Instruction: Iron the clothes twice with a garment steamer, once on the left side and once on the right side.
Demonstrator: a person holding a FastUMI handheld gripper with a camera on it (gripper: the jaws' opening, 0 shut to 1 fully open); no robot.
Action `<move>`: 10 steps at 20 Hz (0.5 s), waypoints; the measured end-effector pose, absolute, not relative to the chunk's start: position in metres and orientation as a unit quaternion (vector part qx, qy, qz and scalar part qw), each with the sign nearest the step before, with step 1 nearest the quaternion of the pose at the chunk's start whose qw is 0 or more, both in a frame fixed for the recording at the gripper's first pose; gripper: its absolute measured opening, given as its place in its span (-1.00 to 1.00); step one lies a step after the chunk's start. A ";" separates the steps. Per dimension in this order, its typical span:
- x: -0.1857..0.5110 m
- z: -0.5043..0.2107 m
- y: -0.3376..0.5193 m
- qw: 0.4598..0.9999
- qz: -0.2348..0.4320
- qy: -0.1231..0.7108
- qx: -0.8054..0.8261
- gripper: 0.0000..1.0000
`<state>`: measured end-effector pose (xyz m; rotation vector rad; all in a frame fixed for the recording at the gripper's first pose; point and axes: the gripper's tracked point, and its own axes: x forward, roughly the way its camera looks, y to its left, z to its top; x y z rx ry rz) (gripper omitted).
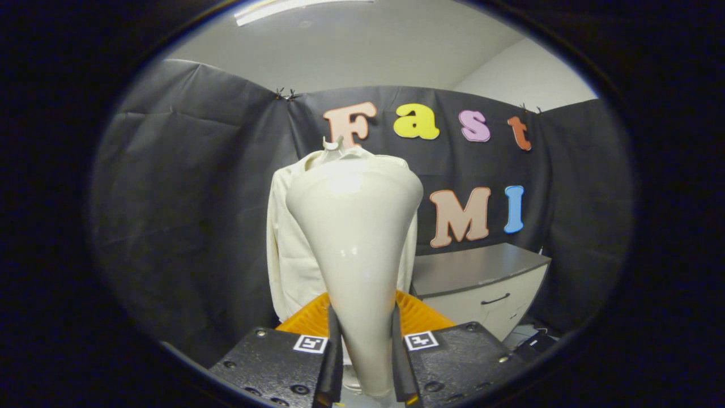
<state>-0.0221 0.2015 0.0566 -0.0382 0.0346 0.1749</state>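
tool (367,354): clamped tight on the garment steamer's handle, a finger pressing each side
garment steamer (357,226): upright between the fingers, wide head up top, right in front of the clothes
clothes (286,249): cream top on a hanger, just past the steamer
orange thing (419,314): ribbed, low behind the fingers
cabinet (481,283): grey-topped, off to the right against the booth wall

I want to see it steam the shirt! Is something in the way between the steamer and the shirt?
Nothing visible is. The gripper has both fingers pressed on the cream garment steamer, whose wide head rises just ahead of them. The cream garment hangs straight beyond that head, and its middle is hidden behind the steamer.
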 end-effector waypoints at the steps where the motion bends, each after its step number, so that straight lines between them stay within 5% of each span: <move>1: -0.023 0.047 0.196 0.996 0.087 0.023 -0.016 -0.30; 10: -0.043 0.002 0.162 0.993 0.093 0.067 -0.013 -0.30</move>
